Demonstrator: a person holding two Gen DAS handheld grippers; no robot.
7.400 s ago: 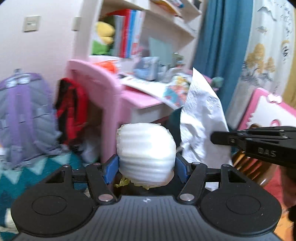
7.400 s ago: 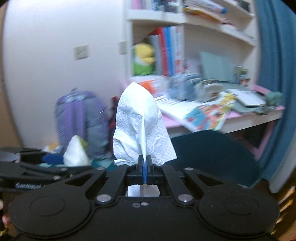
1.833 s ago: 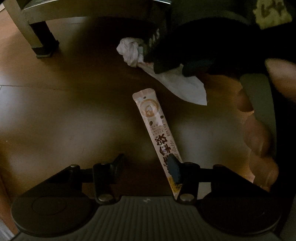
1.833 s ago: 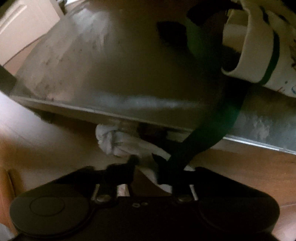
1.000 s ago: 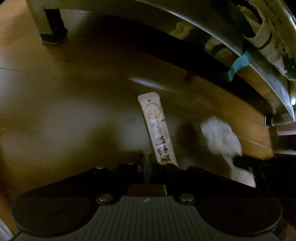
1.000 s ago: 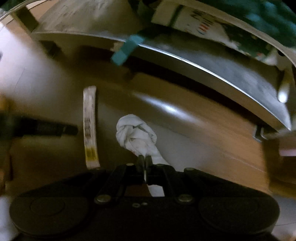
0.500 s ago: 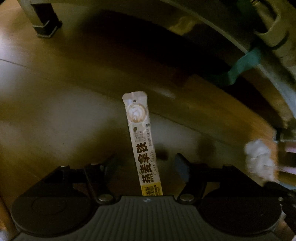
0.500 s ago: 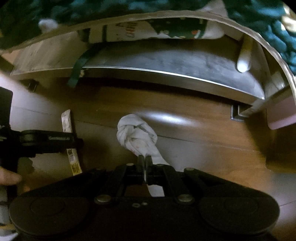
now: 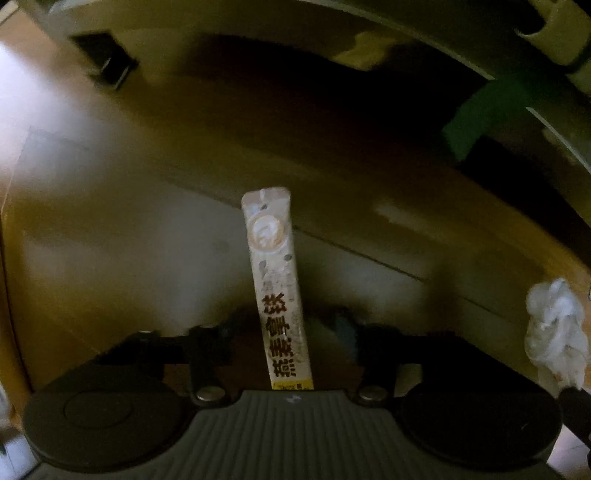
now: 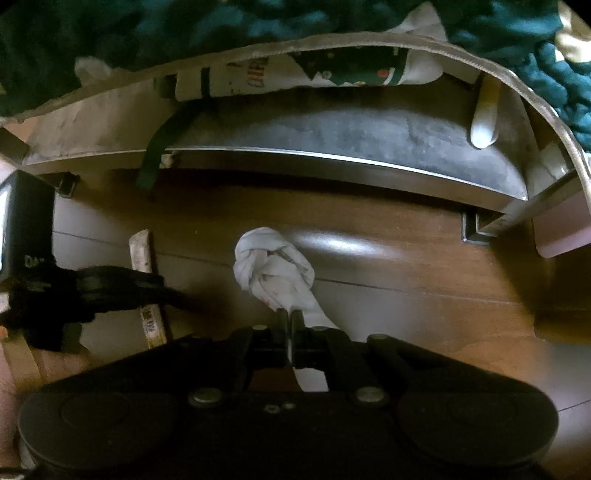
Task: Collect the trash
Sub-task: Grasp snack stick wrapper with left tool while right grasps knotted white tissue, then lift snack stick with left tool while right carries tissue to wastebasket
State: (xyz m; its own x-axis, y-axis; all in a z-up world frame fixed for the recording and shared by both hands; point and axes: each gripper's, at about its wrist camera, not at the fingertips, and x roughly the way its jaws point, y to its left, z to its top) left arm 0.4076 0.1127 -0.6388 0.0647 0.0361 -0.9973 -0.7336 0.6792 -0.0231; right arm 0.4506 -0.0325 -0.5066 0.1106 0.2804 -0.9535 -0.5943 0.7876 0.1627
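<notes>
A long white drink-mix sachet [image 9: 277, 295] with dark lettering lies flat on the wooden floor. My left gripper [image 9: 286, 330] points straight down over the sachet's near half. Its jaws are closing with the sachet between them, and a gap shows on each side. The right wrist view shows the same sachet [image 10: 140, 247] under the left gripper [image 10: 155, 291]. My right gripper [image 10: 290, 321] is shut on the tail of a twisted white tissue [image 10: 271, 267], which hangs above the floor. In the left wrist view that tissue [image 9: 556, 326] is at the far right.
A metal furniture frame [image 10: 332, 147] runs across the back, with a foot [image 10: 476, 229] on the floor at right and a green strap [image 10: 155, 155] hanging from it. Teal fabric [image 10: 147, 29] lies on top. A hand [image 10: 44, 365] is at the lower left.
The left gripper went from shut beside the sachet to open astride it, and its fingers now stand closer together. The right gripper carried the tissue off to the right.
</notes>
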